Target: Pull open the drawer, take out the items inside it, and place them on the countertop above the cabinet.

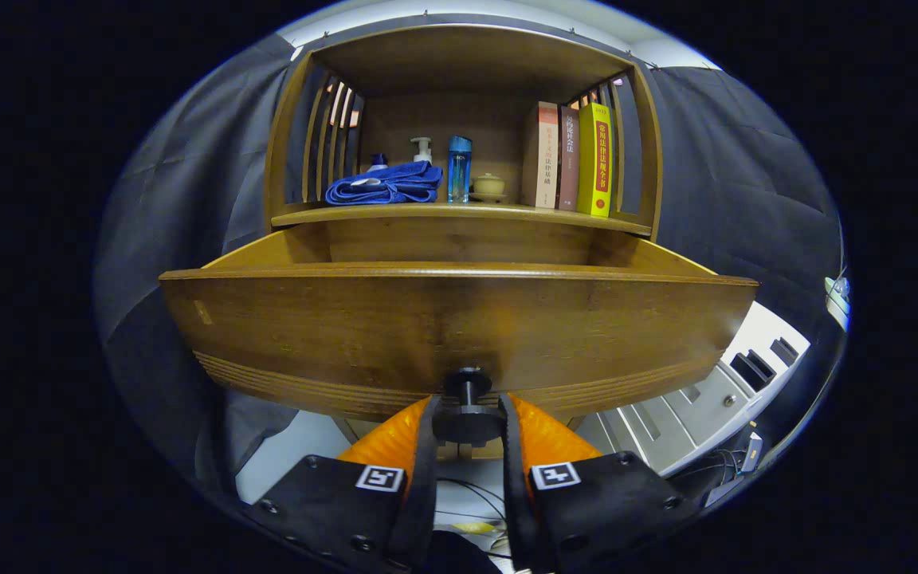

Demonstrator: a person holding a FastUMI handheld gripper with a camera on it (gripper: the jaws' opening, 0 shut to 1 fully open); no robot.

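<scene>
Clamped on the round knob, the gripper holds the stiff wooden drawer by its one sound grip — probably heavy, sliding only straight outward.

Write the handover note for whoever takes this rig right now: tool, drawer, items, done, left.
Tool: shut on the drawer knob, a finger on each side.
Drawer: pulled out of the cabinet, its front panel just ahead of the fingers; its inside is hidden behind that panel, so the contents cannot be told.
Countertop above: holds a folded blue towel, bottles, a small cup and three books.
Done: drawer opened.
Left: release the knob, lift out whatever is inside, place it on the countertop.
</scene>
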